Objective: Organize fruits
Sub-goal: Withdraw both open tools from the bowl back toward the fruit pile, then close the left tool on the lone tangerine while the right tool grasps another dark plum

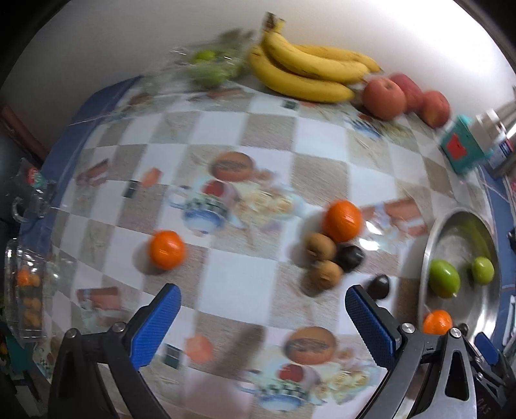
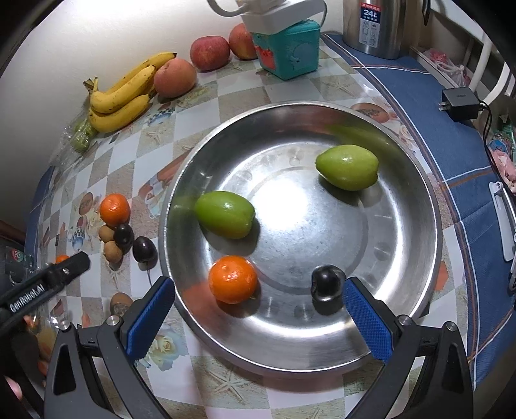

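- Left wrist view: the left gripper (image 1: 262, 311) hangs spread and empty over the table (image 1: 235, 277); the loose cluster (image 1: 335, 251) of fruit lies ahead and right, toward the pan (image 1: 430, 245).
- Right wrist view: the right gripper (image 2: 258, 307) hovers spread and empty over the pan's (image 2: 416, 258) near edge, a tangerine (image 2: 233, 278) and dark fruit (image 2: 327, 285) just ahead inside it.

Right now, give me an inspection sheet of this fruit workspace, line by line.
Surface: table with checkered printed cloth.
Job's things: steel bowl holds two green fruits, a tangerine and a dark fruit; loose tangerines, brown and dark fruits beside it; bananas, apples at the wall.
Clutter: teal box, steel kettle, clear containers.
Grippers: left hand-held gripper open, empty; right hand-held gripper open over the bowl.
Cables: black charger, with cord.
Surroundings: white wall.
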A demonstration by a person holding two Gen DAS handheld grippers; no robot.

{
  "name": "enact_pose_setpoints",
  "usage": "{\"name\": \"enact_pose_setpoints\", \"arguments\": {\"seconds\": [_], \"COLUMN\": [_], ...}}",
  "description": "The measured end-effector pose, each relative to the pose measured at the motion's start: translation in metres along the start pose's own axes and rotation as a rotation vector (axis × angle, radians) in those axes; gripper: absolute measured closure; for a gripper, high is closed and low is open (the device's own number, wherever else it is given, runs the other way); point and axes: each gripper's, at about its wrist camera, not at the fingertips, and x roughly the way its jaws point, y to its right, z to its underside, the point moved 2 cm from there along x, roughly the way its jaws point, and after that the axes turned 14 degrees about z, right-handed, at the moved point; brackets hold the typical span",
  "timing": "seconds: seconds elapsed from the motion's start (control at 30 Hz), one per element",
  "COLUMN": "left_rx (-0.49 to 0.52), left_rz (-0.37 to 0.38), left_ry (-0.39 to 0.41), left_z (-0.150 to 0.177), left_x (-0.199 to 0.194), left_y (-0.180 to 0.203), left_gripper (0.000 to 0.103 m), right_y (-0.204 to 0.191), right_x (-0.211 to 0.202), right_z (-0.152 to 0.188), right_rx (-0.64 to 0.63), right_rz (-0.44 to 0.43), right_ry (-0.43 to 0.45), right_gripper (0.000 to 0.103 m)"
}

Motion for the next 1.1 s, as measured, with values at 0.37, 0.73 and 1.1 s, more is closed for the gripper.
{"name": "enact_pose_setpoints", "arguments": {"seconds": [0.37, 0.73, 1.1], "left_rx": [-0.098, -0.131, -0.138], "left_rz": [-0.07, -0.131, -0.087], "left_ry": [0.06, 0.074, 0.019], "left_z": [-0.016, -0.02, -0.021], "left_x": [-0.019, -0.023, -0.001], "left_y": [-0.077, -0.114, -0.117], "left_gripper": [0.0, 0.0, 0.0], "right_y": [-0.029, -0.089, -0.11], "right_x": [-0.01, -0.03, -0.019], "right_z": [0.002, 0.004, -0.006], "right_rx": [-0.026, -0.155, -0.158], "right_rz": [-0.058, -0.192, -0.188], "right_ry": [0.048, 0.113, 0.083], "right_gripper": [0.0, 0.0, 0.0]}}
